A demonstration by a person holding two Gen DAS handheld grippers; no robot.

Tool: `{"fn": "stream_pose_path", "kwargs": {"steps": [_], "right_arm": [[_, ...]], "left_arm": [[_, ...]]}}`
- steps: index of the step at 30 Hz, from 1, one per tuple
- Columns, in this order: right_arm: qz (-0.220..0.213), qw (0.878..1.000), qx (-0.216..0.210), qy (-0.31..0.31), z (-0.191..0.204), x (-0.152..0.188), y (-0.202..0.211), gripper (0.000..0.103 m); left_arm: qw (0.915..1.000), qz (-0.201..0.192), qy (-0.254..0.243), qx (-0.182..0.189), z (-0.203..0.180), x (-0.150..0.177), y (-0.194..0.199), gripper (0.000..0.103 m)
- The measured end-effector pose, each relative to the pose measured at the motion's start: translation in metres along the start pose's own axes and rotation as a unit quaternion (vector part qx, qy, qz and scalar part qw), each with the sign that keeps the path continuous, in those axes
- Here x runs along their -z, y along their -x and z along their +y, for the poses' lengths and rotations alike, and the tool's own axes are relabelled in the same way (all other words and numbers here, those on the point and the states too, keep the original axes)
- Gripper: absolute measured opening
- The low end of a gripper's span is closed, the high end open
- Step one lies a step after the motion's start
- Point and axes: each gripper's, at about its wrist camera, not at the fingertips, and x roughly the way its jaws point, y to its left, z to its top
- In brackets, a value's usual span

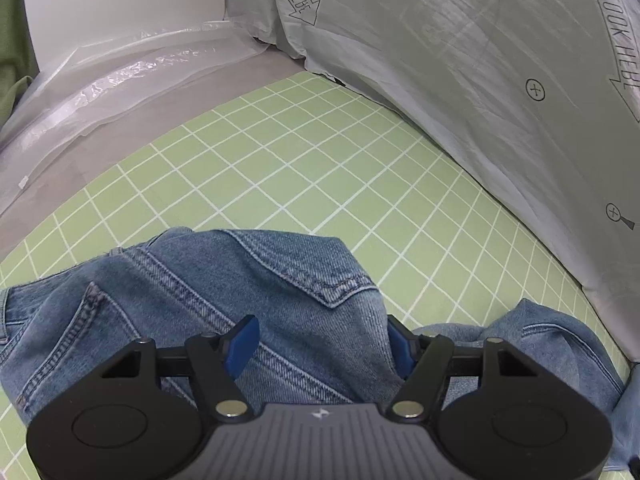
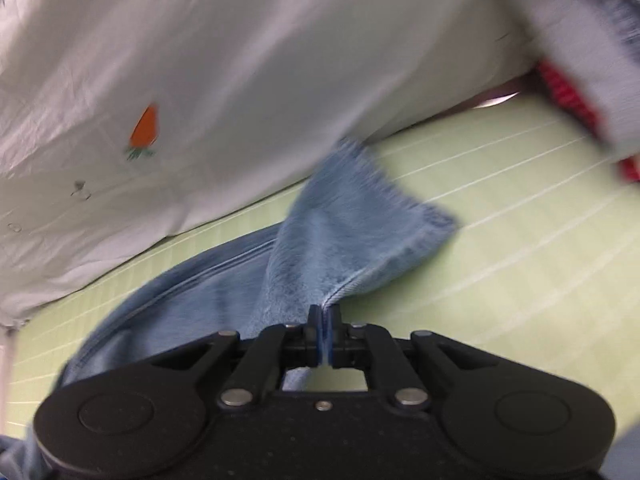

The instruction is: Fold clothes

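With the right gripper [image 2: 324, 316] clamped on a denim hem and the left gripper [image 1: 320, 344] spread wide over bunched fabric, the jeans [image 1: 224, 292] lie rumpled on the green grid mat [image 1: 280, 168], no finished fold visible.

My left gripper [image 1: 322, 344] stood with its blue-padded fingers [image 1: 242, 346] spread wide apart, one on each side of a hump of the denim jeans [image 1: 224, 280], which rose between them; the right-hand pad was half hidden by the cloth. I could not tell whether either pad pressed the cloth. The black linkage arms were splayed outward, and the gripper pointed low and forward.

My right gripper [image 2: 323, 332] had its fingers drawn fully together, pinching a thin fold of the jeans [image 2: 344, 224] between the pads. Its linkage arms were folded inward. The picture there was blurred.
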Motion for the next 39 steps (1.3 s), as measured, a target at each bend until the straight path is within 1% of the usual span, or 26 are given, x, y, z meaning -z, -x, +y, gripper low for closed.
{"fn": "stream_pose_path", "kwargs": {"steps": [2, 4, 5, 6, 7, 8, 9, 10, 11, 13, 15, 17, 20, 23, 25, 26, 27, 28, 29, 30, 31, 32, 33, 35, 39], "right_arm": [[-0.006, 0.998, 0.055, 0.011, -0.024, 0.007, 0.016, 0.002], [0.012, 0.991, 0.127, 0.038, -0.043, 0.015, 0.017, 0.003], [0.026, 0.987, 0.152, 0.037, -0.052, 0.018, 0.016, 0.003], [0.038, 0.985, 0.165, 0.022, -0.06, 0.018, 0.015, 0.007], [0.043, 0.984, 0.173, 0.003, -0.065, 0.018, 0.015, 0.021], [0.037, 0.983, 0.179, -0.011, -0.066, 0.016, 0.015, 0.034], [0.025, 0.983, 0.183, -0.017, -0.063, 0.014, 0.016, 0.062], [0.011, 0.983, 0.185, -0.015, -0.055, 0.011, 0.014, 0.072], [0.004, 0.984, 0.175, -0.01, -0.046, 0.007, 0.008, 0.081], [-0.001, 0.989, 0.147, 0.005, -0.027, -0.001, -0.005, 0.082], [-0.001, 0.993, 0.117, 0.014, -0.009, -0.008, -0.021, 0.086], [0.009, 0.996, 0.09, 0.014, 0.009, -0.014, -0.042, 0.086], [0.03, 0.998, 0.063, 0.005, 0.033, -0.023, -0.078, 0.086], [0.056, 0.997, 0.057, -0.023, 0.044, -0.028, -0.105, 0.086], [0.061, 0.995, 0.071, -0.033, 0.049, -0.028, -0.113, 0.085], [0.059, 0.994, 0.083, -0.032, 0.052, -0.027, -0.113, 0.081], [0.056, 0.994, 0.086, -0.034, 0.049, -0.026, -0.108, 0.071], [0.052, 0.994, 0.086, -0.038, 0.042, -0.024, -0.101, 0.056], [0.048, 0.994, 0.085, -0.041, 0.035, -0.023, -0.093, 0.042], [0.044, 0.994, 0.085, -0.045, 0.028, -0.022, -0.085, 0.026], [0.04, 0.995, 0.084, -0.048, 0.022, -0.02, -0.078, 0.013], [0.036, 0.995, 0.083, -0.051, 0.015, -0.019, -0.07, 0.003], [0.032, 0.995, 0.083, -0.055, 0.008, -0.018, -0.062, 0.0], [0.024, 0.994, 0.082, -0.061, -0.006, -0.015, -0.047, 0.0], [0.008, 0.994, 0.079, -0.075, -0.033, -0.009, -0.016, 0.0]], "left_arm": [[1.0, -0.003, -0.001, -0.001, 0.0, 0.001, 0.004, 0.067], [1.0, -0.005, -0.002, 0.001, -0.001, 0.001, 0.008, 0.068], [1.0, -0.006, -0.002, 0.003, -0.001, 0.0, 0.009, 0.068], [1.0, -0.007, -0.002, 0.004, -0.003, -0.001, 0.009, 0.068], [0.9999, -0.009, -0.003, 0.003, -0.004, -0.002, 0.01, 0.069], [0.9999, -0.011, -0.005, 0.001, -0.006, -0.004, 0.01, 0.073], [0.9999, -0.014, -0.007, -0.004, -0.009, -0.006, 0.009, 0.075], [0.9998, -0.017, -0.011, -0.009, -0.012, -0.008, 0.008, 0.079], [0.9996, -0.019, -0.016, -0.014, -0.015, -0.011, 0.005, 0.081], [0.9992, -0.021, -0.026, -0.022, -0.02, -0.017, -0.001, 0.085], [0.9989, -0.014, -0.036, -0.027, -0.025, -0.022, -0.01, 0.087], [0.9986, -0.003, -0.04, -0.034, -0.029, -0.024, -0.021, 0.089], [0.9983, 0.006, -0.041, -0.042, -0.03, -0.025, -0.03, 0.089], [0.9984, 0.008, -0.037, -0.043, -0.025, -0.024, -0.031, 0.088], [0.9984, 0.008, -0.034, -0.044, -0.021, -0.023, -0.031, 0.086], [0.9984, 0.009, -0.032, -0.045, -0.019, -0.023, -0.031, 0.076], [0.9985, 0.009, -0.031, -0.045, -0.018, -0.023, -0.031, 0.069], [0.9985, 0.01, -0.029, -0.046, -0.016, -0.022, -0.032, 0.054], [0.9985, 0.01, -0.028, -0.046, -0.014, -0.022, -0.032, 0.042], [0.9985, 0.01, -0.026, -0.047, -0.013, -0.021, -0.032, 0.036], [0.9985, 0.011, -0.025, -0.047, -0.011, -0.021, -0.032, 0.023], [0.9985, 0.011, -0.023, -0.048, -0.009, -0.021, -0.032, 0.017], [0.9987, 0.009, -0.023, -0.045, -0.008, -0.019, -0.029, 0.016], [0.9992, -0.001, -0.024, -0.03, -0.004, -0.015, -0.015, 0.013], [0.999, -0.019, -0.039, -0.011, 0.004, 0.005, 0.022, 0.013]]}}
